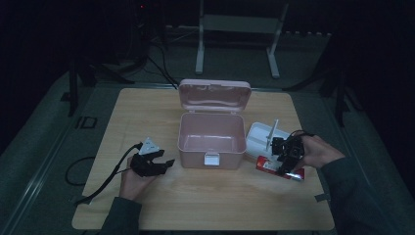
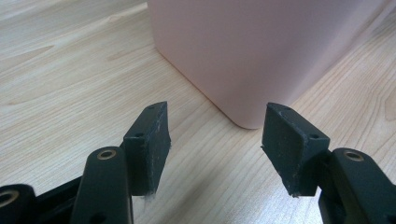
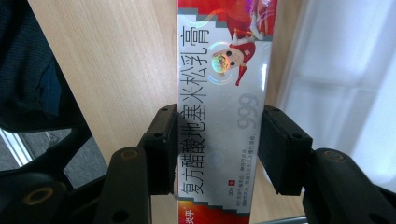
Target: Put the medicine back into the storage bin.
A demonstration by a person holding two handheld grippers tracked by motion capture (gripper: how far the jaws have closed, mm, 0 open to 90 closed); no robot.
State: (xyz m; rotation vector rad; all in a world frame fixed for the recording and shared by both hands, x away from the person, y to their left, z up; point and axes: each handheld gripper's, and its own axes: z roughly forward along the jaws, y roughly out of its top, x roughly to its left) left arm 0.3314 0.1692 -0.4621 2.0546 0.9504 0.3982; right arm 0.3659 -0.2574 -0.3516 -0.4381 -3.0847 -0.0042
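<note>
Your right gripper [image 1: 288, 164] has its jaws closed on the narrow sides of a red-and-silver carton [image 3: 222, 107], gripped across its width near one end, and in the high view it sits over the table [image 1: 147, 112] at the right of the open pink box [image 1: 211, 139]. Just behind the carton stands a white tray [image 1: 257, 137] with an upright white piece in it — it touches or nearly touches the carton's far edge, and it lies between your grip and the box's right wall. The pink box's lid [image 1: 214, 95] stands raised at the back, its inside bare. Your left gripper [image 1: 164, 161] rests on the wood at the box's front left corner with its jaws wide apart and nothing between them — the corner lies just ahead of the fingertips, not touching.
</note>
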